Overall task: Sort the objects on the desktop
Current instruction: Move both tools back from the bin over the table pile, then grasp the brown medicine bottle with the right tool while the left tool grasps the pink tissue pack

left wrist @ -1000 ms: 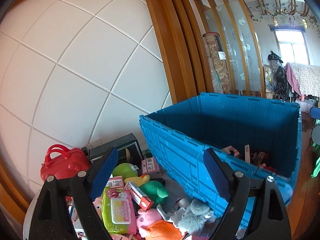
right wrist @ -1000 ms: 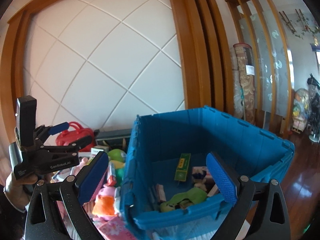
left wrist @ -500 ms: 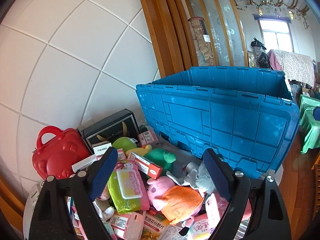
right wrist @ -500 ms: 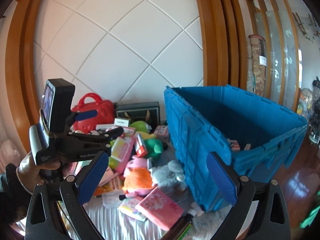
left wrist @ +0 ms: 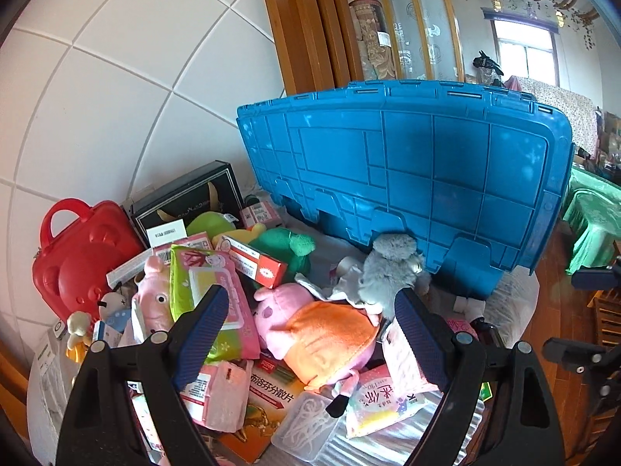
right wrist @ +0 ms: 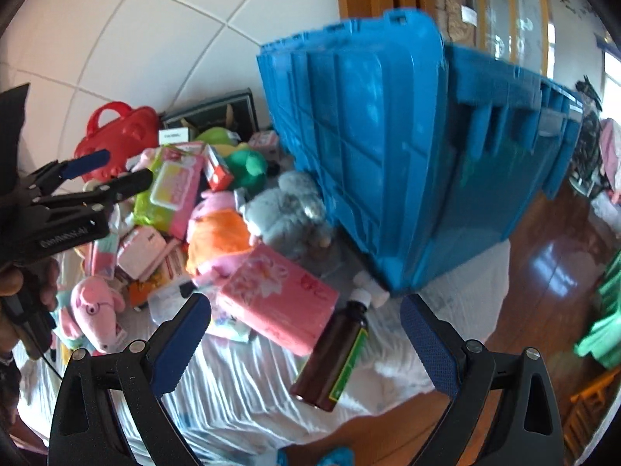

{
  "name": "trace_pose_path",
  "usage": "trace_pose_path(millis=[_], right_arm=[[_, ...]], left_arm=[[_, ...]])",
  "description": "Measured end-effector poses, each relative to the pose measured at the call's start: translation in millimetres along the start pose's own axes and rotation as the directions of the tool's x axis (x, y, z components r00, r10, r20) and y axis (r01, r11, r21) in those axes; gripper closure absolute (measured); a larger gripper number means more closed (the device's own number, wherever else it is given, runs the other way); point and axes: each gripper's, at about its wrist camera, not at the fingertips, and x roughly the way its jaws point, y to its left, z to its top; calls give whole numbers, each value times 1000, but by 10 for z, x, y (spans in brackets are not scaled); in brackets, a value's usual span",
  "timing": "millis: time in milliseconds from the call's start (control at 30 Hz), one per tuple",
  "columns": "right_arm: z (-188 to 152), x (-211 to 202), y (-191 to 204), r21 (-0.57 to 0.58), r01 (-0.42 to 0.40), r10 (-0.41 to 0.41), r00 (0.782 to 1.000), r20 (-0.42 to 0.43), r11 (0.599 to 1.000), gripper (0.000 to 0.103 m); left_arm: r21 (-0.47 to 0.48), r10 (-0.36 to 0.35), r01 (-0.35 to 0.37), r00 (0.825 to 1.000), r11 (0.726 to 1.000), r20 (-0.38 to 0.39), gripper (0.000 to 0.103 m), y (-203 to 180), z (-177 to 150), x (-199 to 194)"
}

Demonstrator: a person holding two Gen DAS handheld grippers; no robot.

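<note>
Left gripper [left wrist: 310, 310] wide open, empty — over orange-and-pink plush [left wrist: 326, 334] in toy pile. Right gripper [right wrist: 306, 334] wide open, empty — above brown bottle [right wrist: 333, 357] lying near table's front edge, beside pink pack [right wrist: 275, 299]. Blue crate [left wrist: 419, 178] behind pile.

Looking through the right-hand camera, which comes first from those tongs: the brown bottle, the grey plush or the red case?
1. Brown bottle, lying just ahead of the right tongs, between the tips.
2. Grey plush, further up, against the blue bin.
3. Red case, far left by the wall.
</note>
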Motion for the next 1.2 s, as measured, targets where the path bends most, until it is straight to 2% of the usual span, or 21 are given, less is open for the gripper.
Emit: trace_pose_path(millis=[167, 333, 400, 500, 633, 700, 833, 933, 1033, 1200], right_arm=[[-256, 454, -220, 86, 28, -14, 988, -153, 996, 11], [-451, 818, -353, 142, 60, -19, 962, -274, 988, 21], [-514, 915, -369, 161, 60, -8, 951, -308, 985, 25], [-602, 1040, -351, 167, 66, -4, 938, -346, 984, 26], [-661, 1145, -362, 186, 71, 2, 931, -365, 980, 32], [-691, 1215, -362, 189, 65, 13, 922, -386, 980, 50], [-701, 1183, -394, 192, 61, 15, 927, -374, 979, 50], [-687, 1101, -432, 180, 60, 9, 933, -361, 982, 50], [-670, 1050, -470, 172, 56, 9, 935, -354, 984, 51], [-654, 1029, -514, 162, 38, 23, 933, -358, 986, 51]], left_arm=[[13, -11, 11, 1000, 1000, -30, 15, -27, -62, 90], [31, -23, 25, 999, 999, -46, 15, -49, -107, 141], [37, -29, 31, 998, 999, -56, 15, -60, -129, 164], [39, -42, 45, 997, 998, -70, 15, -68, -160, 184], [46, -82, 87, 992, 995, -98, 15, -114, -219, 231], [48, -122, 129, 986, 991, -115, 15, -174, -243, 284], [69, -203, 216, 967, 974, -154, 15, -421, -274, 434], [85, -278, 297, 942, 951, -187, 15, -622, -309, 556], [83, -318, 344, 920, 935, -228, 15, -732, -361, 657], [60, -338, 368, 897, 928, -285, 15, -767, -506, 769]])
